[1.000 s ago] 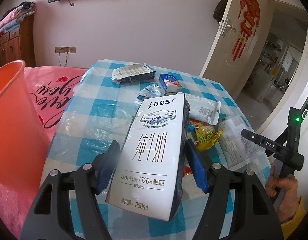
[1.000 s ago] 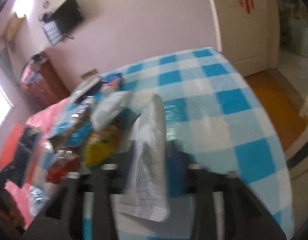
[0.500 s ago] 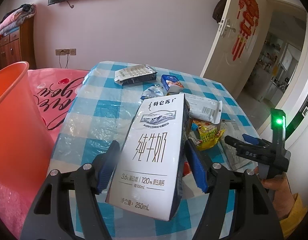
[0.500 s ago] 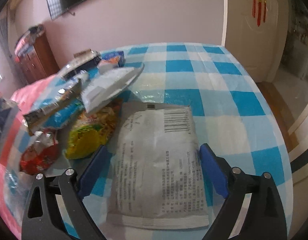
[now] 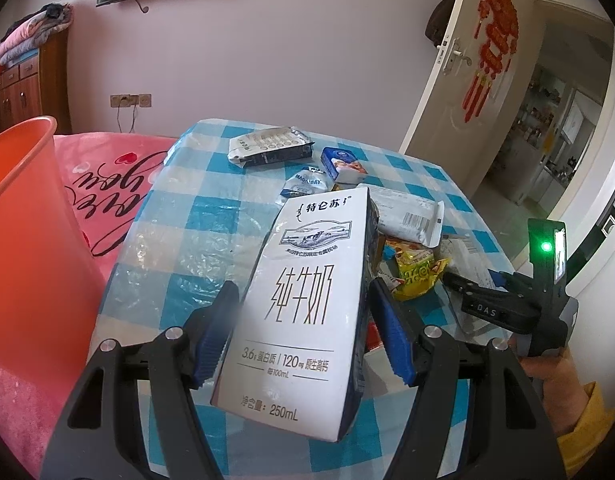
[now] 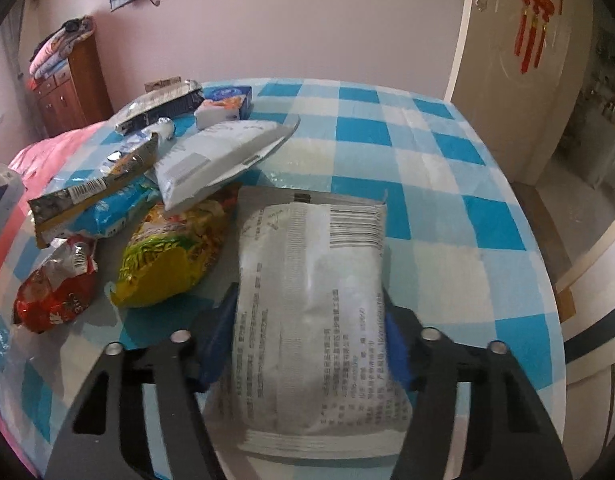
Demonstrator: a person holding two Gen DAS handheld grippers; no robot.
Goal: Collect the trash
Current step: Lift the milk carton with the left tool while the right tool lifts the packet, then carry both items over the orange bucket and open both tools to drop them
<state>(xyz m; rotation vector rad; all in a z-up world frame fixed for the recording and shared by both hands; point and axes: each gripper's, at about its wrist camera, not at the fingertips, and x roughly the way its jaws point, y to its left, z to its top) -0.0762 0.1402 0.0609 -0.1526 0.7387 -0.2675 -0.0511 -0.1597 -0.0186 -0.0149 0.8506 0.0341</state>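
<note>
My left gripper is shut on a white 250 mL milk carton and holds it upright above the checked table. An orange bin stands at the left. My right gripper is closed against both sides of a grey printed pouch that lies near the table's front edge. Beside it lie a yellow snack bag, a red wrapper, a blue-white bag and a white pouch. The right gripper also shows in the left wrist view.
A silver-black bag and a small blue box lie at the table's far end. A pink bedcover lies left of the table. A wooden cabinet stands by the wall. An open door is at the right.
My right gripper turned level, opened around the flat grey pouch, then closed in on its sides. My left gripper kept the milk carton and barely moved.
</note>
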